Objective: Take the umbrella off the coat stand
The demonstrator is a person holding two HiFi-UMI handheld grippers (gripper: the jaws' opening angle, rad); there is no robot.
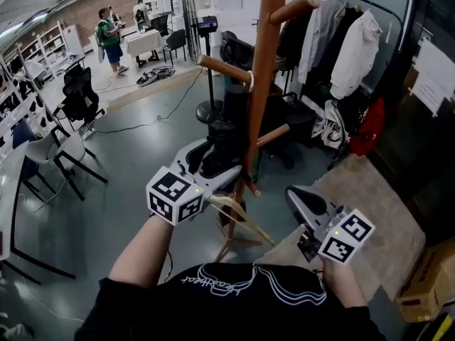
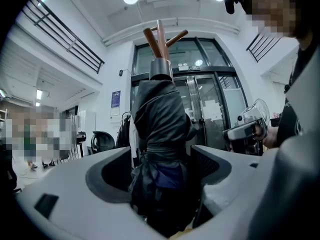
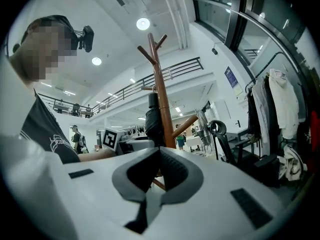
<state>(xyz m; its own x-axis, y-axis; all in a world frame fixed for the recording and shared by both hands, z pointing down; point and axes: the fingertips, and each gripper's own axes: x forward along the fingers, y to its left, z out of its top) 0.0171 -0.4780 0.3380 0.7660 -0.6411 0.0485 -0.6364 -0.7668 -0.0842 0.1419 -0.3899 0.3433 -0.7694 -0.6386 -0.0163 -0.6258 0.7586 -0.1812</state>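
A tall brown wooden coat stand (image 1: 261, 69) rises in the middle of the head view. A black folded umbrella (image 1: 217, 158) hangs upright against its pole. My left gripper (image 1: 213, 168) is shut on the umbrella, one jaw on each side. In the left gripper view the umbrella (image 2: 160, 129) fills the gap between the jaws (image 2: 162, 159), with the stand's top pegs (image 2: 161, 39) above it. My right gripper (image 1: 293, 195) hangs lower right of the pole, shut and holding nothing. The right gripper view (image 3: 160, 151) looks up at the stand (image 3: 157, 84) and the umbrella (image 3: 152, 121).
A clothes rack with hanging jackets (image 1: 348, 41) stands at the back right, above a beige rug (image 1: 370, 204). A cardboard box (image 1: 426, 283) sits at the lower right. Black office chairs (image 1: 78, 94) and a pedestal stand (image 1: 208, 62) are on the grey floor. A person (image 1: 109, 38) stands far off.
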